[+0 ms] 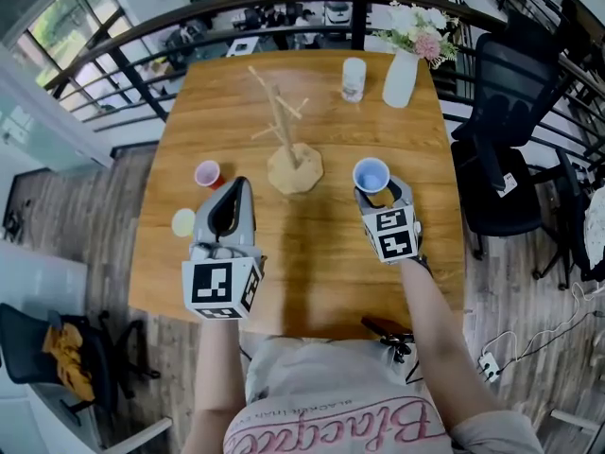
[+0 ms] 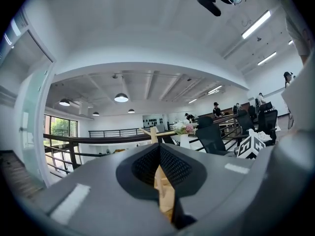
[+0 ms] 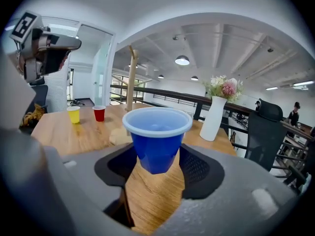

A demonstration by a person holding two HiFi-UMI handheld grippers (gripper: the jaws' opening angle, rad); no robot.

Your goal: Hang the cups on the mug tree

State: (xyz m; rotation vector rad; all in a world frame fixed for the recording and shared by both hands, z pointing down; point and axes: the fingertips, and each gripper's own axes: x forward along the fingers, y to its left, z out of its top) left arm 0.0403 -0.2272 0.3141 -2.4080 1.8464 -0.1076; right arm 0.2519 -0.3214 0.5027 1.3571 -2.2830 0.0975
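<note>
Head view: the right gripper (image 1: 378, 195) clamps a blue cup (image 1: 371, 174) beside the mug tree (image 1: 286, 140) over the wooden table (image 1: 312, 272). The left gripper (image 1: 238, 195) hangs near a red cup (image 1: 208, 174) and a yellow cup (image 1: 183, 222).

Left gripper view: its pads meet on nothing, and its body hides most of the tree.

Right gripper view: the pinched cup sits clear of the table and covers part of the tree's base. A vase (image 3: 214, 117) stands to the right, with a railing (image 3: 162, 96) behind.

Three cups and a wooden mug tree, no cup hung yet.
blue cup (image 1: 371, 174) upright, lifted off the table right of centre, clamped in right gripper (image 3: 156, 154); red cup (image 1: 207, 174) and yellow cup (image 1: 183, 222) upright on the table, centre left; mug tree (image 1: 286, 140) standing upper centre.
</note>
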